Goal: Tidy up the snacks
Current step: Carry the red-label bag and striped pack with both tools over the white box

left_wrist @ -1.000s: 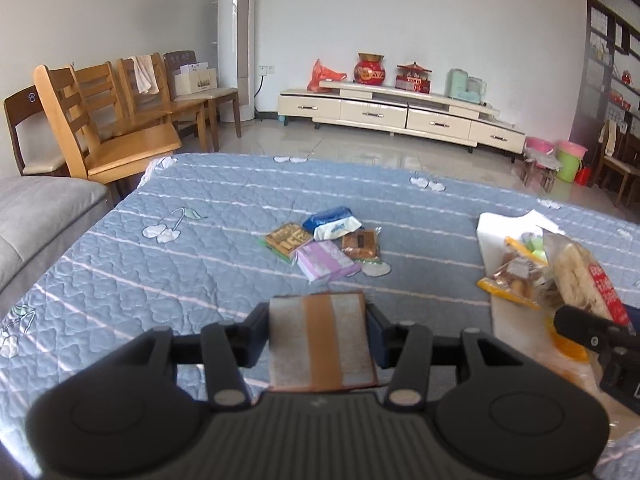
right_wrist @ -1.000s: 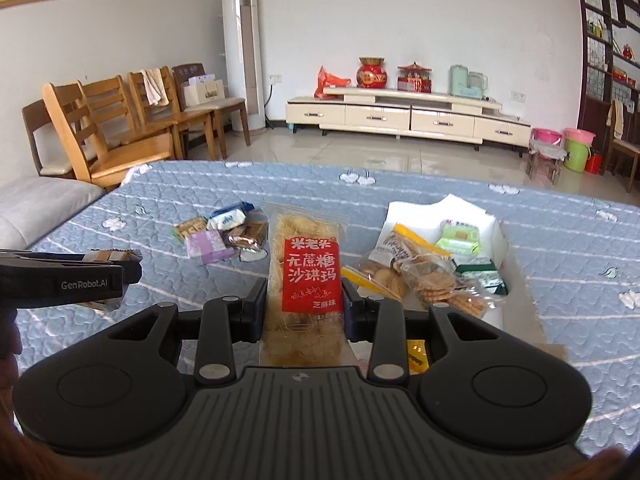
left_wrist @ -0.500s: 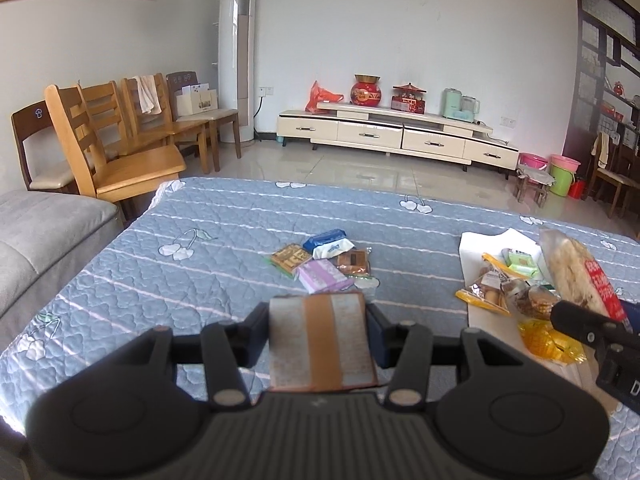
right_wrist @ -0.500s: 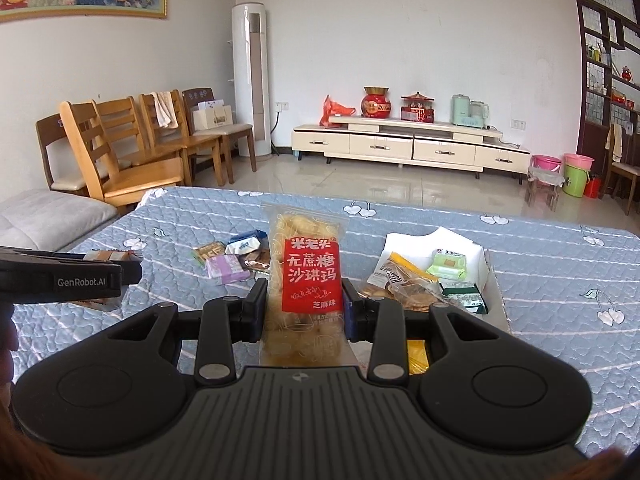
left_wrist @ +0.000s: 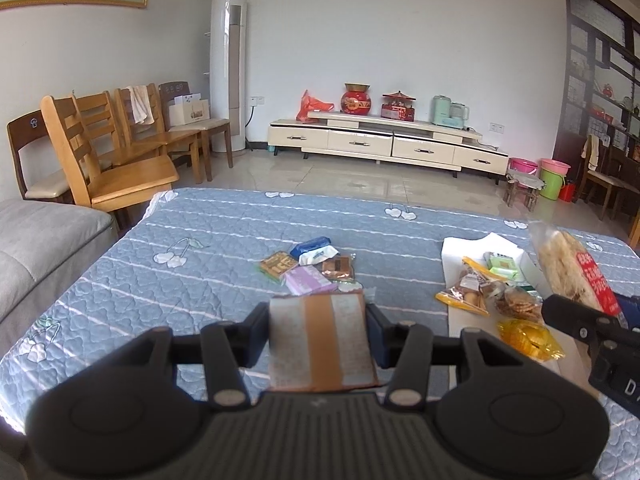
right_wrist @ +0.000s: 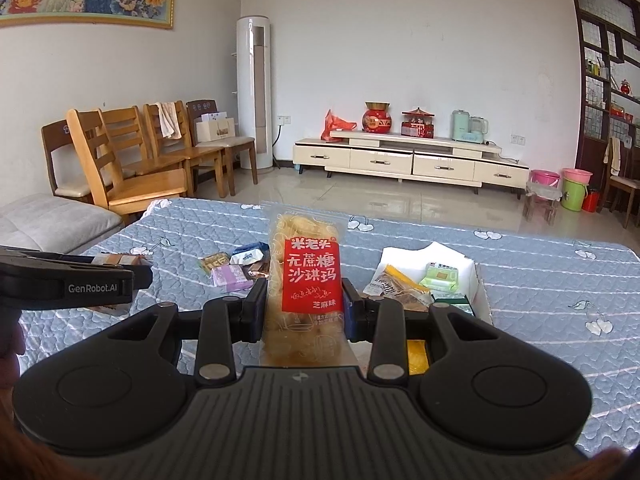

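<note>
**Both grippers loaded above quilted worktop**

Left gripper (left_wrist: 318, 334) clamped on flat grey packet with brown stripe (left_wrist: 320, 340), lifted off quilted worktop (left_wrist: 192, 276). Right gripper (right_wrist: 304, 312) clenched on clear sachima bag with red label (right_wrist: 306, 280), bag standing upright between fingers (right_wrist: 256, 312). Just past left gripper: loose pile of small snacks (left_wrist: 310, 270), purple pack nearest, blue-and-white pack farthest. Ahead-right of right gripper: white box (right_wrist: 472, 280) holding green packs, biscuit bags spilling over near edge. Yellow pouch (left_wrist: 528, 336) beside box, right of left gripper. Far beyond: wooden chairs (left_wrist: 116, 160), cream TV cabinet (left_wrist: 388, 146).
</note>
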A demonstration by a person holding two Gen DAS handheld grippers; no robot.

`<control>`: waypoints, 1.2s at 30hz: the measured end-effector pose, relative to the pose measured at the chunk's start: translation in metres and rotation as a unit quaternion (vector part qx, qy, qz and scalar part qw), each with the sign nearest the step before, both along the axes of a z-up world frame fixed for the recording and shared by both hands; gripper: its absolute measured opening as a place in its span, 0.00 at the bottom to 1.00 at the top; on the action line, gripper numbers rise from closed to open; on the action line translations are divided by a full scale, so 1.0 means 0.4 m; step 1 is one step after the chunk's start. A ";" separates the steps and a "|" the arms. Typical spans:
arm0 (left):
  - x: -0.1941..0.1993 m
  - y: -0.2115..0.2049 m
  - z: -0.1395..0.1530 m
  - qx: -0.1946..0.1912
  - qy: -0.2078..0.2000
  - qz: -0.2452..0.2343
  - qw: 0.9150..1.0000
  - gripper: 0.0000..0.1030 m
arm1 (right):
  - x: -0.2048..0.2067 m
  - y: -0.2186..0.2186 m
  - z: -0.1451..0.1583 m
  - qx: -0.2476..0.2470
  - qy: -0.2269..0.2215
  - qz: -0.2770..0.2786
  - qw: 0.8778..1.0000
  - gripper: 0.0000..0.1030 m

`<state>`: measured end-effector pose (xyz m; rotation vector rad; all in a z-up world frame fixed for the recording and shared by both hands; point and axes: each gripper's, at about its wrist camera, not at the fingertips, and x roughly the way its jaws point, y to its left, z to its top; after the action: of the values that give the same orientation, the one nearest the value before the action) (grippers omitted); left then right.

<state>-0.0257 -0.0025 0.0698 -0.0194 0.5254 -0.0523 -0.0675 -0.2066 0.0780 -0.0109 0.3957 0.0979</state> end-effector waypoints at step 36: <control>-0.012 -0.176 0.022 0.010 -0.006 -0.097 0.995 0.48 | -0.074 -0.093 0.011 0.001 -0.018 -0.084 0.996 0.42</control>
<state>-0.0304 -0.0730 0.0784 0.0517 0.5138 -0.2362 -0.0972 -0.2440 0.0824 0.0218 0.3599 -0.0679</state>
